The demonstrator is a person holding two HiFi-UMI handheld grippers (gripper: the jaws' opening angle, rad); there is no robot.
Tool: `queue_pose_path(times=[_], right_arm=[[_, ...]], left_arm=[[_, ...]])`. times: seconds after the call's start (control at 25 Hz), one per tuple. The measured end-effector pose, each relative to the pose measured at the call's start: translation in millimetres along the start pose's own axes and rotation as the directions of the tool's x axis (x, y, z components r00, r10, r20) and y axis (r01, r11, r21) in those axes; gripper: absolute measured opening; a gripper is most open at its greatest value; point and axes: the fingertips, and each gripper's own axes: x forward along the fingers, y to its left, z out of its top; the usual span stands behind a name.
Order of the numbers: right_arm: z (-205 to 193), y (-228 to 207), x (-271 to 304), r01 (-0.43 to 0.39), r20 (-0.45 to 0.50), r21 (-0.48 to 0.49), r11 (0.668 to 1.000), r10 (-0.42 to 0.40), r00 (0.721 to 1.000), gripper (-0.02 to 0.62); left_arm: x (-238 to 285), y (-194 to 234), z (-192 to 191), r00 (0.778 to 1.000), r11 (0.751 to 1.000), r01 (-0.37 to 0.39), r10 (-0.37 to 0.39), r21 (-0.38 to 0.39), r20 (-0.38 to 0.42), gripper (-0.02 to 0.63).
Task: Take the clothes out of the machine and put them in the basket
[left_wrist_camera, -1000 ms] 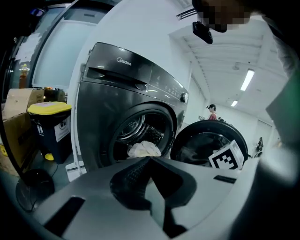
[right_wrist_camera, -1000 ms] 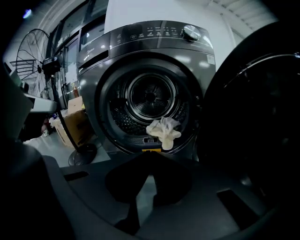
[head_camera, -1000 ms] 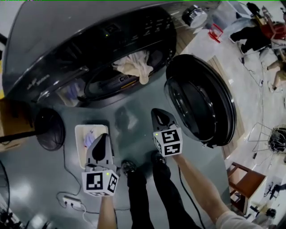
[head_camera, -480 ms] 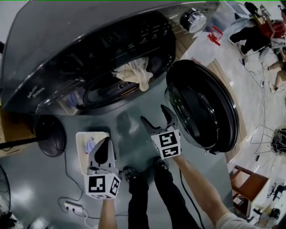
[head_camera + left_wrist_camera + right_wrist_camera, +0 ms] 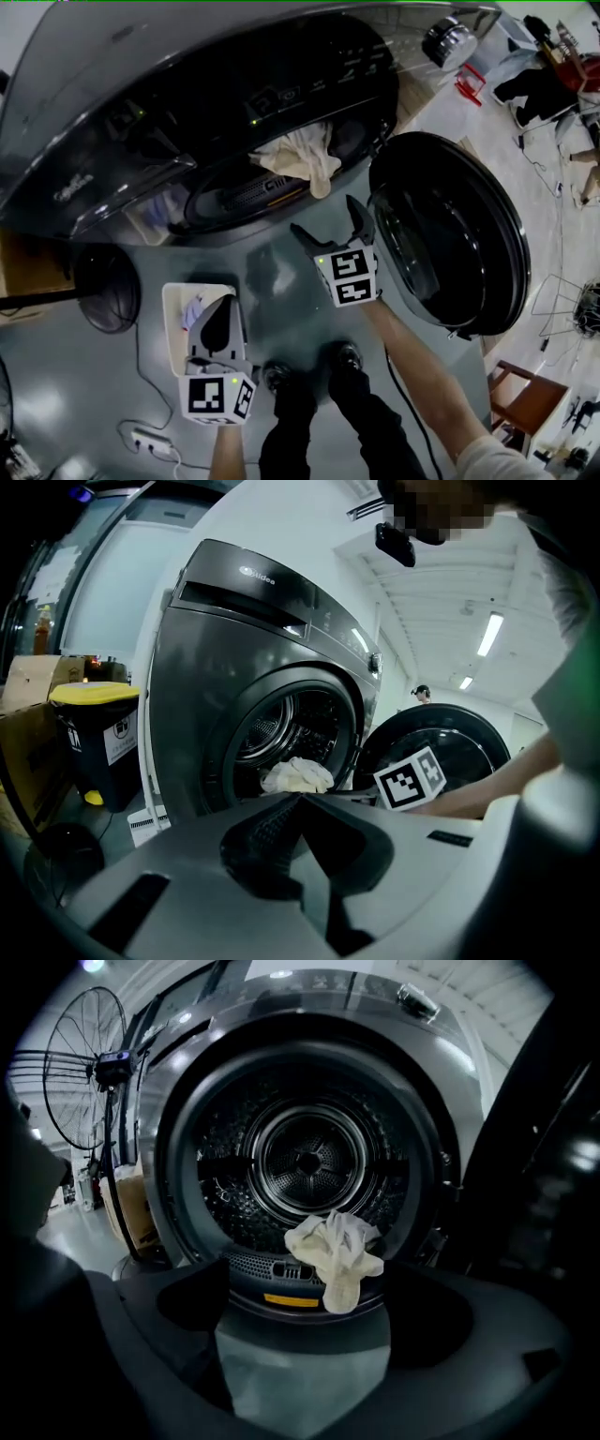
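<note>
- The right tongs (image 5: 328,220) have just been opening, and now they stand wide apart with nothing between them
- They are also nearer to the round mouth of the machine (image 5: 141,84) than they were a moment ago, so I think they are getting ready to grab
- The pale cloth (image 5: 302,157) is right in front of the right tongs; it hangs over the bottom lip of the mouth, and the tongs do not touch it yet
- The left tongs (image 5: 223,309) are squeezed together and hold nothing that I can see
- The white basket (image 5: 171,323) sits on the floor just under and beside the left tongs, and something pale and bluish lies in it, so some of the job looks done
- The pale cloth has yet to go into the basket
- The open door (image 5: 450,234) stands close on the right side of the right tongs, so they should keep off its rim on the way in and out
- The hard lip of the mouth is just below the cloth, so the tongs should bite the cloth and not the lip
- There is bare floor between the two tongs, which leaves room to carry the cloth over to the basket
- The person's shoes (image 5: 309,361) are behind the right tongs, and a dark round fan (image 5: 105,286) sits left of the left tongs, out of the way
</note>
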Motion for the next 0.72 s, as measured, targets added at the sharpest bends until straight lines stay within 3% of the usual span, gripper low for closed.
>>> queue_pose_path(times=[0.72], right_arm=[[-17,-45,161,0.104,-0.034,-0.094,0.99,-0.107,0.994,0.518]], left_arm=[[40,64,-59,0.998,0.999,-0.035,0.033,0.04,0.057,0.017]])
